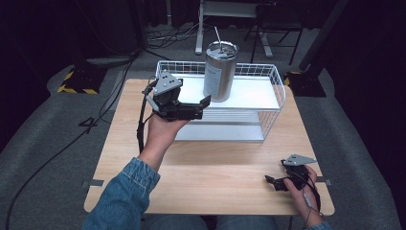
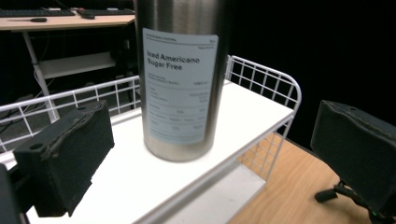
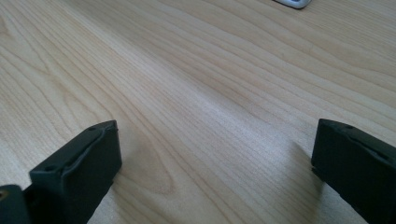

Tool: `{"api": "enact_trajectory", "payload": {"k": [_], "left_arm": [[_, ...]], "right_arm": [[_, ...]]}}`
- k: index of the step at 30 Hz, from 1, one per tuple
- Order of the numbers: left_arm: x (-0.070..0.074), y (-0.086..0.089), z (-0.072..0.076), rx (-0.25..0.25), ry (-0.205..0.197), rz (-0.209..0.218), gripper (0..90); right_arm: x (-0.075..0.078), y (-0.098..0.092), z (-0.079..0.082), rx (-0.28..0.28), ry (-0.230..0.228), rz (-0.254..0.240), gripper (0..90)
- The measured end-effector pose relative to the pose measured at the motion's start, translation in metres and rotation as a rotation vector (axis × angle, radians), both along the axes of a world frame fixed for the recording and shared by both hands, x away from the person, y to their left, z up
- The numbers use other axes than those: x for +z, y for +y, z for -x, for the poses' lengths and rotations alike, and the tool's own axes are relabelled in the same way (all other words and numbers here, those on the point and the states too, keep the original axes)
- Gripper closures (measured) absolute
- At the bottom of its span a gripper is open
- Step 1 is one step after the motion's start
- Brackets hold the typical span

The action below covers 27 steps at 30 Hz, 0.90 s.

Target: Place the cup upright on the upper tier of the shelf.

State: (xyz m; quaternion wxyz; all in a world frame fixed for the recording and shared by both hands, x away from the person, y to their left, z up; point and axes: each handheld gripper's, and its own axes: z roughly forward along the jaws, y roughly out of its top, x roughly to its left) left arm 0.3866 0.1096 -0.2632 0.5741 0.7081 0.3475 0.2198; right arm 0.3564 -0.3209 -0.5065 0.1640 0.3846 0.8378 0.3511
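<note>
A tall steel tumbler (image 1: 219, 71) with a straw stands upright on the top shelf of a white wire rack (image 1: 256, 94). My left gripper (image 1: 203, 108) hovers just left of and in front of it, open and pointed at its base. In the left gripper view the tumbler (image 2: 181, 79) carries a label reading "Iced Americano Sugar Free" and stands between and beyond the two wide-apart jaws of the gripper (image 2: 212, 137), which touch nothing. My right gripper (image 1: 273, 183) rests low at the table's front right, open. Its own view has that gripper (image 3: 215, 140) over bare wood.
The rack's wire rim (image 2: 261, 74) rises around the shelf, with a lower shelf (image 1: 220, 132) beneath. The wooden table (image 1: 215, 182) has free room in front of the rack. Cables, stand bases (image 1: 79, 81) and desk legs lie on the floor behind.
</note>
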Motion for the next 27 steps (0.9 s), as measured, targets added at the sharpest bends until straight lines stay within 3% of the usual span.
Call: {"api": "enact_trajectory", "payload": {"k": [12,16,27], "left_arm": [[-0.011,0.011,0.037,-0.02,-0.008,-0.033,0.0],[-0.024,0.015,0.048,-0.007,0.0,-0.09,0.0],[-0.055,0.03,0.065,-0.019,0.035,-0.123,1.9]], "right_arm": [[0.0,0.0,0.0,-0.002,0.002,0.0,1.4],[0.0,0.0,-0.001,0.002,0.003,0.001,0.9],[0.0,0.001,-0.002,0.003,0.003,0.002,0.4]]}}
